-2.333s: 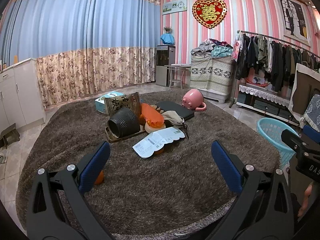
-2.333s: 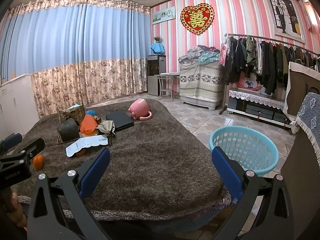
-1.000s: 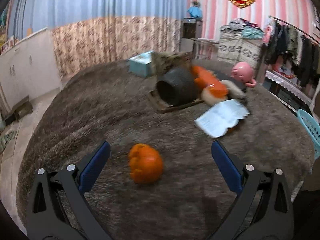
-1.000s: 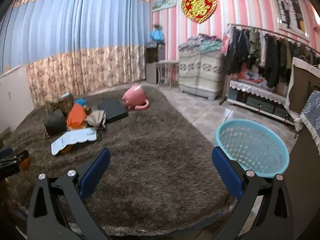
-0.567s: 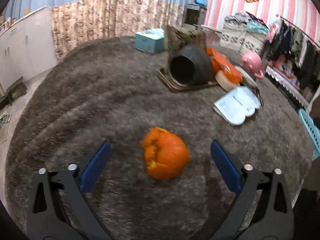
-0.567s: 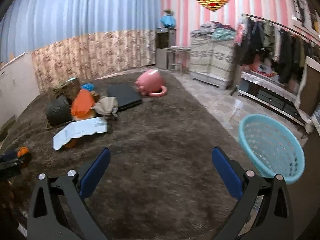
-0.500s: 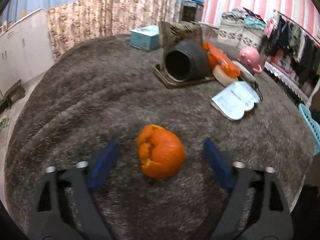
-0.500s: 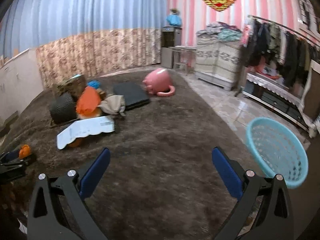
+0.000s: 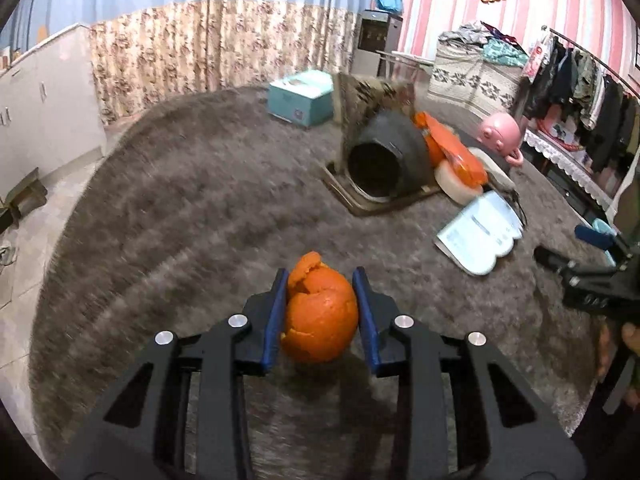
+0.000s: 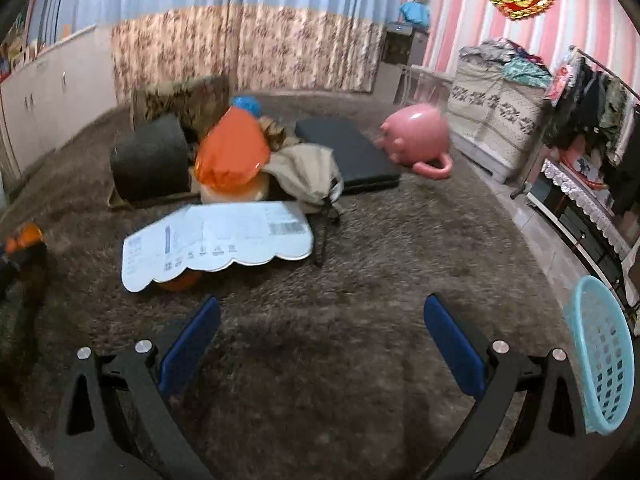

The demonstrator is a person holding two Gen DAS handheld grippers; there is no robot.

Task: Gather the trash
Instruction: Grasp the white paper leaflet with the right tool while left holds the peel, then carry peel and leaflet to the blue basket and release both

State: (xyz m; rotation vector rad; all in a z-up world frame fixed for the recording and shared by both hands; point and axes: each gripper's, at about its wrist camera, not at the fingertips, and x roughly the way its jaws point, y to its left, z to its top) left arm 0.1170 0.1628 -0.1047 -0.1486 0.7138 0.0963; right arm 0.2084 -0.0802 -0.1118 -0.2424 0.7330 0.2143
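The left tongs (image 9: 320, 312) are closing around the orange peel (image 9: 320, 320) at lower centre, on the shaggy brown rug (image 9: 192, 208). The right tongs (image 10: 320, 344) stand spread over bare rug. At the right edge is the light blue basket (image 10: 604, 356).

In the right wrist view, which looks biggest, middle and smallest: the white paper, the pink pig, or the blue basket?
1. White paper, the biggest, though it lies nearest.
2. Blue basket and pink pig look about alike; the basket is cut off at the edge, so I won't rank them.
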